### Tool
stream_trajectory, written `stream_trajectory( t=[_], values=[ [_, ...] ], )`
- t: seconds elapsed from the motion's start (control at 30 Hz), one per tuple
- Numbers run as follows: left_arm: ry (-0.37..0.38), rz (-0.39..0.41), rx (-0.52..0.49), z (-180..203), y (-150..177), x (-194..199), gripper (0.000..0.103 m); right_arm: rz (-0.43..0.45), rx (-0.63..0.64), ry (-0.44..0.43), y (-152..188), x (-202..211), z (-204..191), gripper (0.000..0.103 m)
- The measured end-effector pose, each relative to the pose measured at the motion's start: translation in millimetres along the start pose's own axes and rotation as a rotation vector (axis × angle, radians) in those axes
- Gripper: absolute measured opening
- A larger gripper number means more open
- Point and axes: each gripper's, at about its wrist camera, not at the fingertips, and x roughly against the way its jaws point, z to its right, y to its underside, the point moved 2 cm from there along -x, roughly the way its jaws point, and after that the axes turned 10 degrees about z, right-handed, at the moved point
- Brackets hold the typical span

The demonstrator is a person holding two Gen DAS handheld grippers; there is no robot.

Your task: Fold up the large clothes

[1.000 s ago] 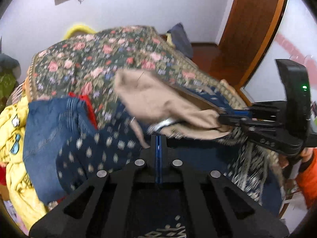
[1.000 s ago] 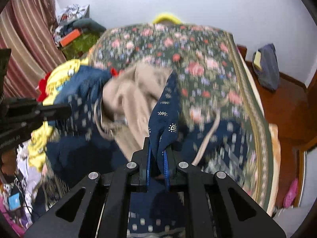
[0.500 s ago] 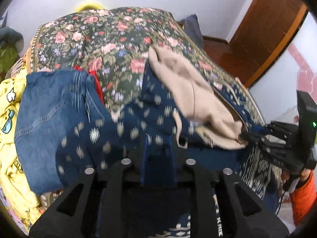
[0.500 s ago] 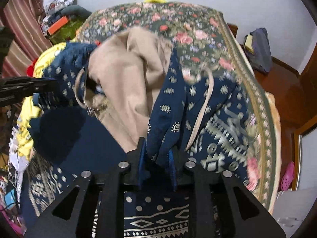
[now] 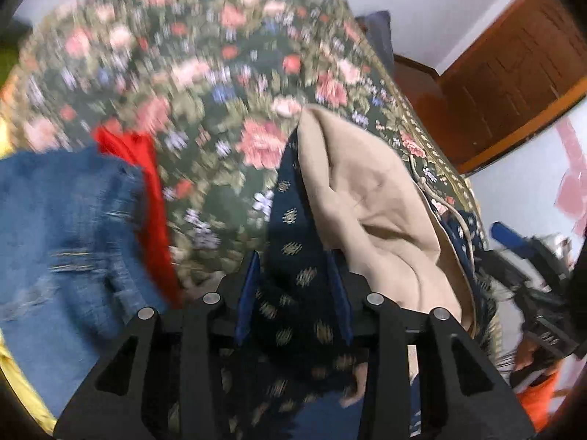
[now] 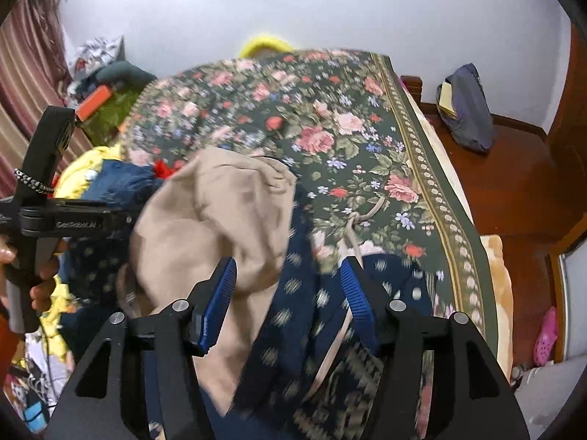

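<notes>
A large navy patterned garment [image 5: 297, 267] with a beige lining [image 5: 367, 198] lies bunched on the floral bedspread [image 5: 205, 84]. My left gripper [image 5: 293, 286] has its jaws apart, with navy cloth lying between the blue pads. My right gripper [image 6: 290, 293] is wide open over the garment [image 6: 290, 293], whose beige lining [image 6: 220, 212] and navy cloth lie loose between its pads. Each gripper shows in the other's view: the right [image 5: 532, 271], the left [image 6: 47, 216].
Blue jeans [image 5: 62, 249], a red piece [image 5: 146, 183] and yellow clothes [image 6: 84, 168] lie piled at the bed's left side. A bag [image 6: 466, 110] stands on the wooden floor to the right, by the bed edge [image 6: 451, 227]. A pink shoe [image 6: 546, 333] lies on the floor.
Both grippers were shut on the navy garment and held it up. Now both have opened, the right one wide, and the garment has dropped onto the bed.
</notes>
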Motion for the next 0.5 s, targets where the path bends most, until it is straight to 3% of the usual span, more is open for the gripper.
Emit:
stream_trajectory(
  t=[0.13, 0.3, 0.33, 0.37, 0.43, 0.5],
  values=[
    [0.021, -0.036, 0.067, -6.4, -8.5, -27.8, 0.038, -0.076, -0.036, -0.024, -3.1, -38.8, 8.3, 0.055],
    [0.001, -0.027, 0.108, -10.4, -13.3, -42.4, 0.037, -0.184, -0.077, -0.049, 3.2, -83.8, 16.9, 0.053],
    [0.002, -0.015, 0.113, -10.7, -13.5, -42.1, 0.037, -0.178, -0.074, -0.047, 3.1, -84.6, 17.0, 0.047],
    [0.003, -0.007, 0.102, -9.6, -13.3, -41.1, 0.034, -0.163, -0.063, -0.042, 1.7, -85.1, 15.7, 0.030],
    [-0.004, 0.014, 0.059, -5.2, -12.2, -36.2, 0.018, -0.149, -0.022, -0.013, -1.6, -83.2, 11.3, 0.009],
    [-0.005, 0.026, 0.026, -0.5, -9.8, -28.1, 0.010, -0.128, 0.004, -0.002, -4.9, -78.0, 7.2, 0.008]
  ],
)
